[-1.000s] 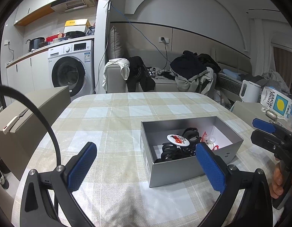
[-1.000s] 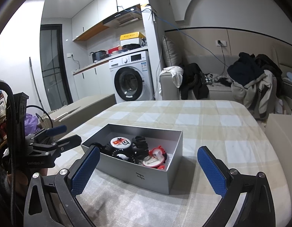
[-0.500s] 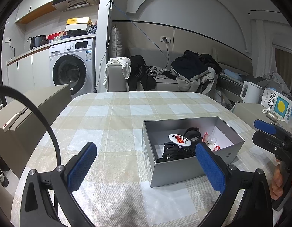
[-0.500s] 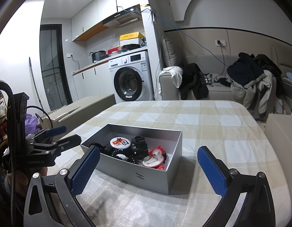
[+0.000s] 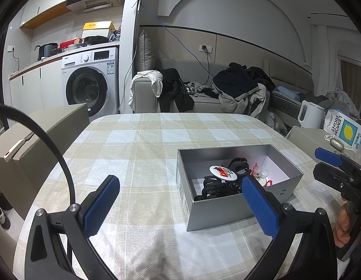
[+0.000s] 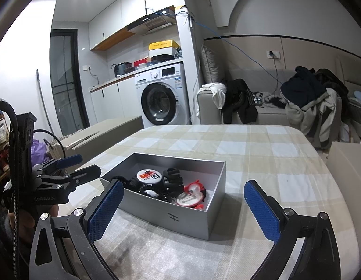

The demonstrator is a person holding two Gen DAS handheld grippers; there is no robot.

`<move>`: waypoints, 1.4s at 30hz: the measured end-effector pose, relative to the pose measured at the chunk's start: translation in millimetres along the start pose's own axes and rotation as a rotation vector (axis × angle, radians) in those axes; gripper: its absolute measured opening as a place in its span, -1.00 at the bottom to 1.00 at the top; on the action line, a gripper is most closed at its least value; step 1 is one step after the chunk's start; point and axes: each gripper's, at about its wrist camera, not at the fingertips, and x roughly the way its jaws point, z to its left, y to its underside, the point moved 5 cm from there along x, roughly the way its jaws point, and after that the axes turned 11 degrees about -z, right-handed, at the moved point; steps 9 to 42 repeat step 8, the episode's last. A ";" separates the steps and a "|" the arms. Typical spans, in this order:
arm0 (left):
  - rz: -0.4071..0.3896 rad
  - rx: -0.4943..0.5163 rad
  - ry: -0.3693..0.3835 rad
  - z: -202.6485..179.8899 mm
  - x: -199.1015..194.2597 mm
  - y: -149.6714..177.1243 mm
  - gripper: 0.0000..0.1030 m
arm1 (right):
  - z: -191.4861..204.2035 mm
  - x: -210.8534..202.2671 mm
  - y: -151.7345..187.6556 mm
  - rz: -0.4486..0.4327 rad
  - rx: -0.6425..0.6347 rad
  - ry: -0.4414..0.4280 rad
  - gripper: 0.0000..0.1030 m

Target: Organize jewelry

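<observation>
A grey open box (image 5: 227, 210) (image 6: 171, 217) stands on the checked tablecloth. Inside lie black hair claws (image 5: 217, 186) (image 6: 172, 177), a round white badge (image 5: 223, 171) (image 6: 149, 176) and a red and white trinket (image 5: 262, 177) (image 6: 192, 194). My left gripper (image 5: 180, 205) is open and empty, held above the table in front of the box's left end. My right gripper (image 6: 182, 212) is open and empty, facing the box's long side from the near right. Each gripper shows at the edge of the other's view, the left one (image 6: 63, 175) and the right one (image 5: 332, 163).
The table (image 5: 145, 144) has a rounded far edge. A cardboard box (image 5: 40, 135) stands to its left. A white kettle (image 5: 309, 114) and a lemon carton (image 5: 344, 130) stand at the right. A sofa with clothes (image 6: 297, 102) and a washing machine (image 6: 161, 98) are behind.
The left wrist view has tilted slightly, so the box sits a little lower and closer in it. The right gripper has barely moved. Both stay open.
</observation>
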 end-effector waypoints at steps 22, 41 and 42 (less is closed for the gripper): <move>-0.010 0.007 0.005 -2.5 -0.7 -1.3 0.98 | 2.5 -0.1 -1.3 -0.005 -0.012 -0.001 1.00; -0.010 0.007 0.005 -2.5 -0.7 -1.3 0.98 | 2.5 -0.1 -1.3 -0.005 -0.012 -0.001 1.00; -0.010 0.007 0.005 -2.5 -0.7 -1.3 0.98 | 2.5 -0.1 -1.3 -0.005 -0.012 -0.001 1.00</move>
